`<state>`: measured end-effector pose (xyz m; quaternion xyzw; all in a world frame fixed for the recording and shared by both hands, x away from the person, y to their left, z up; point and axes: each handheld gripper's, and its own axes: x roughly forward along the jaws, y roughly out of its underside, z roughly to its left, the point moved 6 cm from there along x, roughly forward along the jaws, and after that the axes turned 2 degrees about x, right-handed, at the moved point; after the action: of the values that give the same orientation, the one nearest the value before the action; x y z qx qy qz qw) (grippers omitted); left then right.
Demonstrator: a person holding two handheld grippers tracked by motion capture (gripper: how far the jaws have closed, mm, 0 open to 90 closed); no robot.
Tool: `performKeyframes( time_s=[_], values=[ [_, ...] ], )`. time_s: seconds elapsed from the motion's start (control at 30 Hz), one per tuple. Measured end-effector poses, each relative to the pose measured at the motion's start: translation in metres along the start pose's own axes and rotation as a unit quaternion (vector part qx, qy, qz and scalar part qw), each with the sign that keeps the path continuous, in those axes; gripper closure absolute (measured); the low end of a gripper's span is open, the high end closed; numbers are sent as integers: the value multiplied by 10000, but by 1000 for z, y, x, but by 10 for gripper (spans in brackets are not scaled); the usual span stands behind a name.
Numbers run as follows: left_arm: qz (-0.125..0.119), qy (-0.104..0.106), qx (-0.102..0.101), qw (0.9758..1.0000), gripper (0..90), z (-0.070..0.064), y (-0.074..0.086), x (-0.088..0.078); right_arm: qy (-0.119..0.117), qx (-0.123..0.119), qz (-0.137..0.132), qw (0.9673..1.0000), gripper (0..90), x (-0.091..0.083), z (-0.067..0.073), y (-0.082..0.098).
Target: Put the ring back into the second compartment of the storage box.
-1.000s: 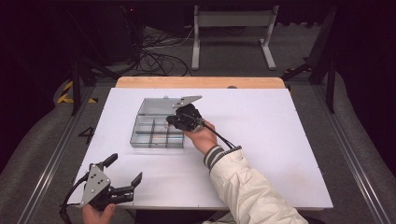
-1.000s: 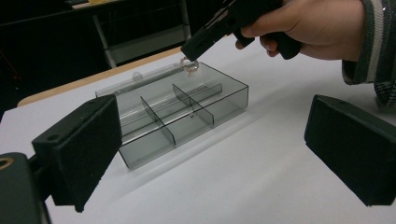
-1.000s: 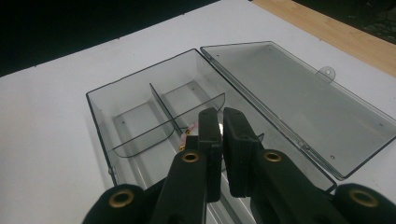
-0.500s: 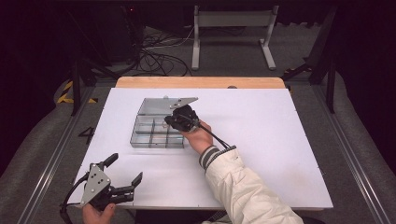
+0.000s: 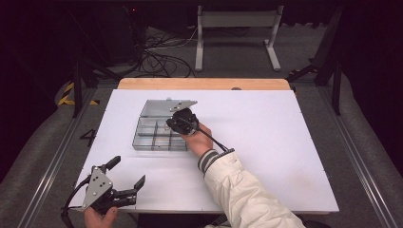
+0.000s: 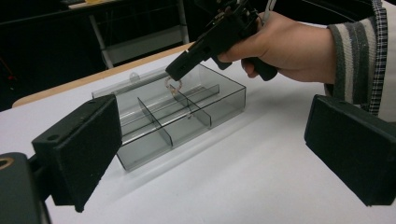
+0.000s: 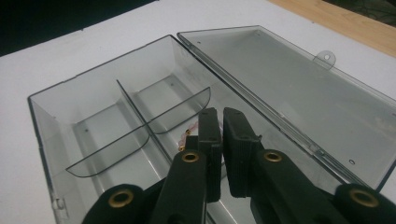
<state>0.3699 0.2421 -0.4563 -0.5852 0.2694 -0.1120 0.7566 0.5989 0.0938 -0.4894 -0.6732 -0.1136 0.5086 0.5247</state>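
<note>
A smoky clear compartment box [image 5: 142, 142] lies on the white table with its lid [image 5: 159, 108] folded open at the back. My right gripper [image 5: 169, 125] hangs over the box's right-hand compartments, tips angled down. It is shut on a small loop of pink beads with gold ends [image 6: 173, 87], which dangles just above a divider [image 6: 184, 100]. In the right gripper view the beads [image 7: 186, 136] peek out left of the closed jaws [image 7: 219, 119], over the box [image 7: 70, 107] and beside the lid [image 7: 289, 79]. My left gripper [image 5: 127, 172] rests open near the table's front left corner, empty [image 6: 215, 144].
The white table top [image 5: 266, 137] stretches wide to the right of the box. A wooden strip [image 5: 204, 84] runs along its far edge. Metal rails flank both sides, with cables and a stand on the floor beyond.
My right gripper has sunk a little toward the box, still carrying the bead loop. The left gripper has stayed where it was.
</note>
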Motion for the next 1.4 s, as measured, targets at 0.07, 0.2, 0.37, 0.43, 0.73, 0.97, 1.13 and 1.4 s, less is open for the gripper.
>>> performKeyframes(
  time_s=[0.07, 0.2, 0.37, 0.43, 0.73, 0.97, 1.13, 1.4],
  values=[
    [6, 13, -9, 10000, 45, -1, 0, 0, 38, 17, 24, 10000, 864, 2, -1, 1],
    [3, 4, -2, 10000, 45, 0, 0, 0, 61, 49, 54, 10000, 863, 5, -2, 3],
    [-7, 0, -6, 10000, 45, 0, 0, 0, 117, 22, 75, 9999, 863, 7, -2, 3],
    [-6, -3, -10, 10000, 45, 0, 0, 0, 127, 4, 75, 9999, 863, 7, -2, 3],
    [9, 27, -18, 10000, 45, -1, 0, 0, 151, -44, 98, 9998, 863, 8, -2, 2],
    [13, 30, -16, 10000, 46, -1, 0, 0, 69, -86, 56, 9999, 862, 8, 1, -2],
    [0, 18, -15, 10000, 45, 0, 0, 0, -15, -70, -99, 9999, 692, 9, 4, -5],
    [2, 28, -34, 10000, 45, -1, 0, 1, -54, 134, -104, 9998, 532, -4, -2, -10]
  ],
)
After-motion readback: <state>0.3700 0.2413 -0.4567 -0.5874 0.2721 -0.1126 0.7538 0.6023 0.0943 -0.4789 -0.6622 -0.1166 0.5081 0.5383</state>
